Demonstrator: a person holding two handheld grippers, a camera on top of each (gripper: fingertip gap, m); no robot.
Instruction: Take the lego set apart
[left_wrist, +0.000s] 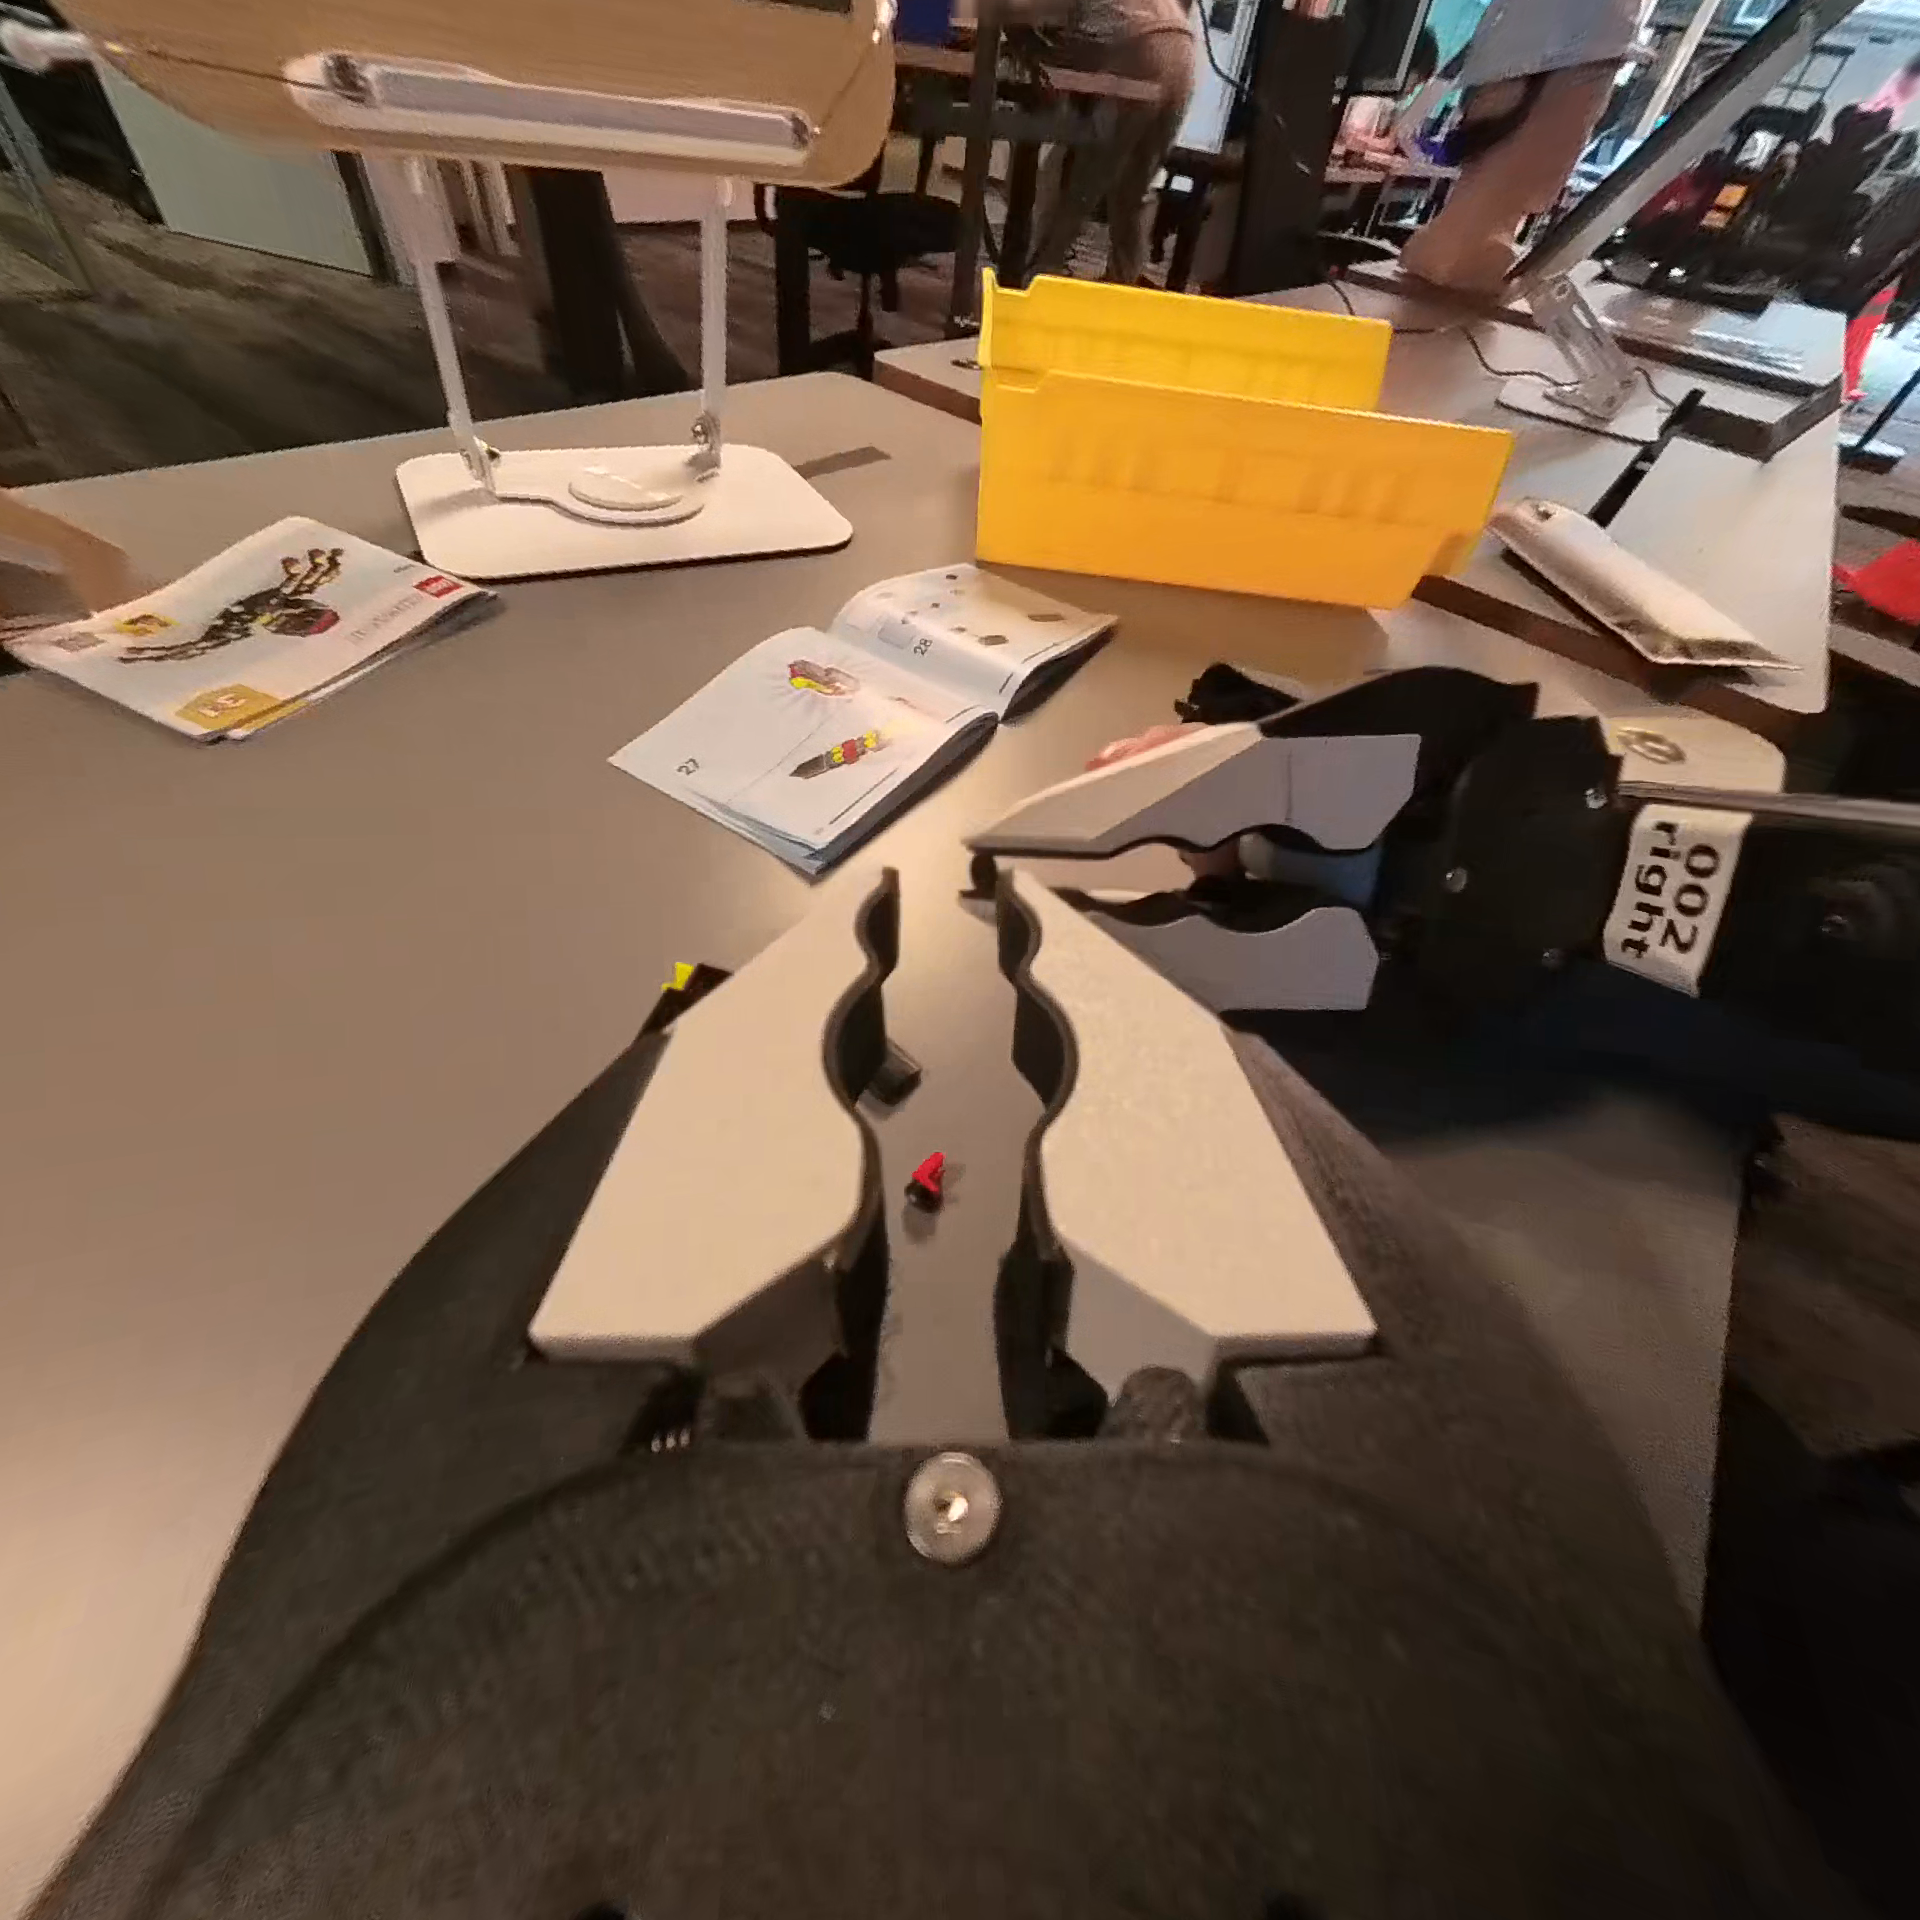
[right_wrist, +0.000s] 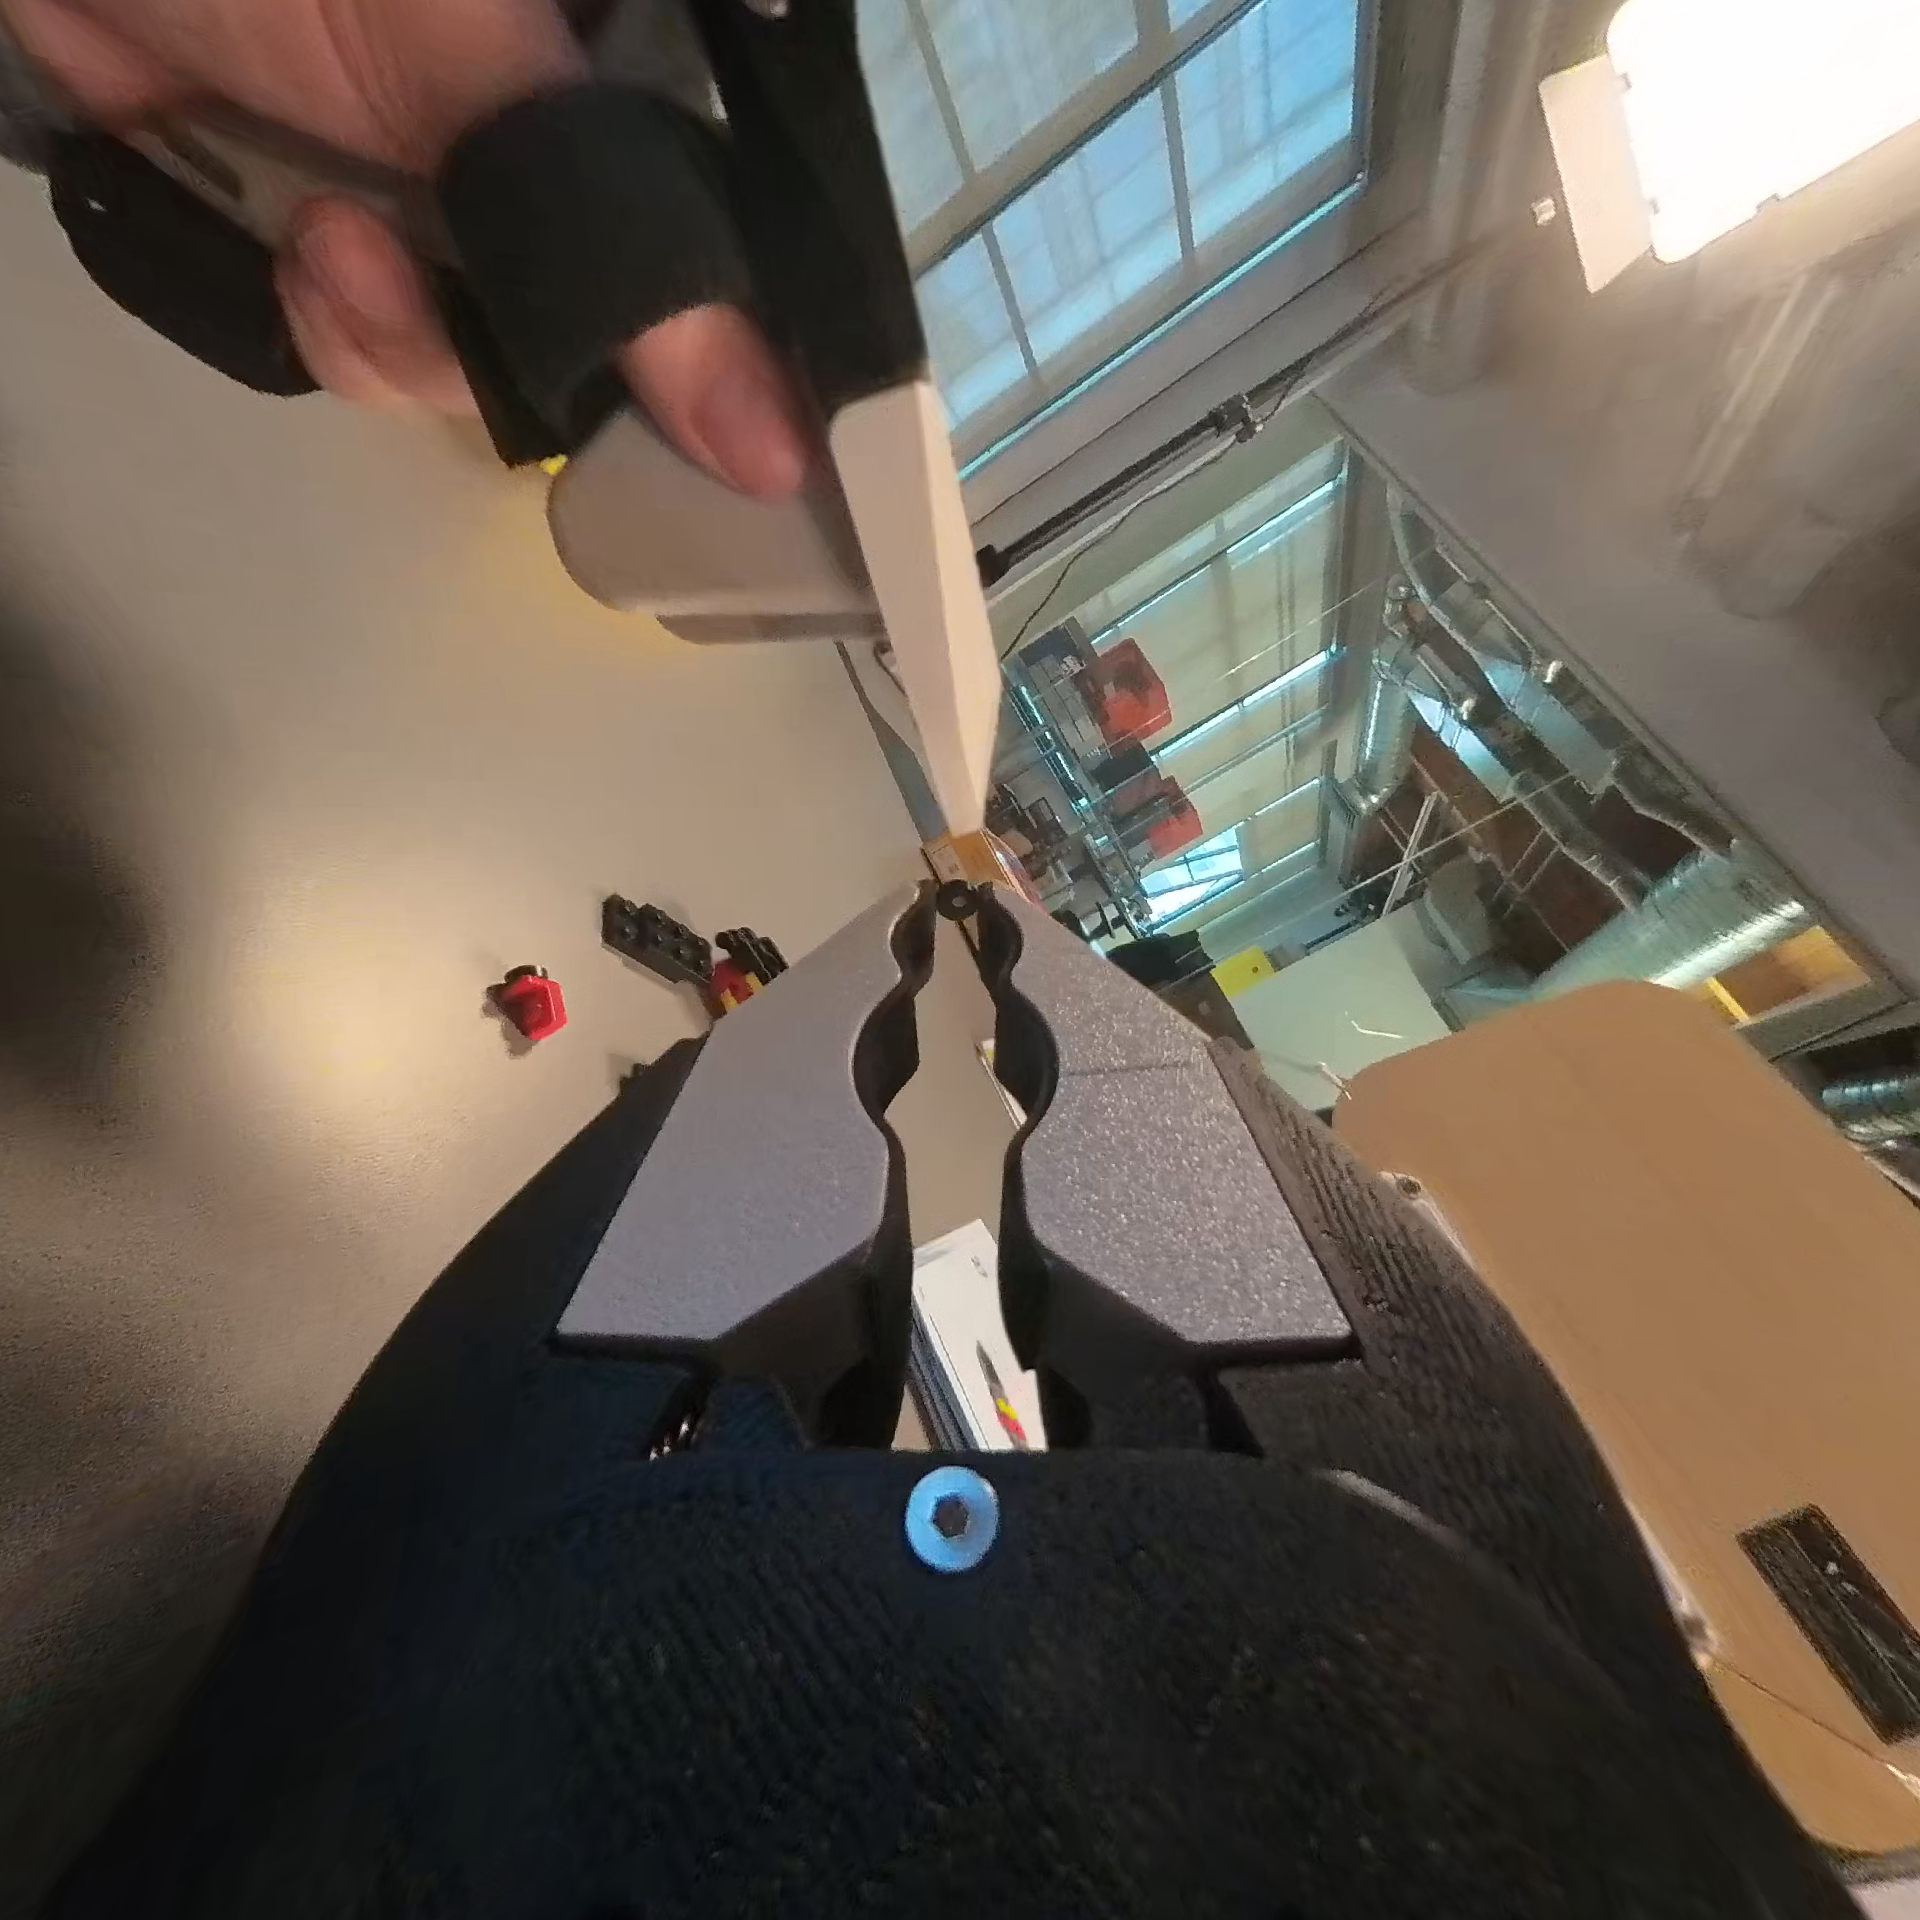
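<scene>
My right gripper (right_wrist: 952, 904) is shut on a small round black lego piece (right_wrist: 953, 898), held above the grey table (left_wrist: 312, 987). It reaches in from the right in the left wrist view (left_wrist: 982, 857). My left gripper (left_wrist: 948, 883) is open, its tips right beside the right gripper's tips; it also shows in the right wrist view (right_wrist: 961, 816), pointing down at the held piece. Loose pieces lie on the table below: a red piece (left_wrist: 928, 1179) (right_wrist: 532, 1003), a black piece (left_wrist: 894, 1081), a black plate (right_wrist: 655, 935) and a black, red and yellow cluster (right_wrist: 743, 966).
A yellow bin (left_wrist: 1226, 488) stands at the back right. An open instruction booklet (left_wrist: 862, 717) lies just beyond the grippers and a closed one (left_wrist: 249, 634) at the left. A white lamp base (left_wrist: 623, 509) is at the back. A person's hand (right_wrist: 416, 208) holds the left gripper. The grippers are tip to tip, or close to it. The black plate (right_wrist: 655, 935) is about 10 cm from both grippers' fingertips.
</scene>
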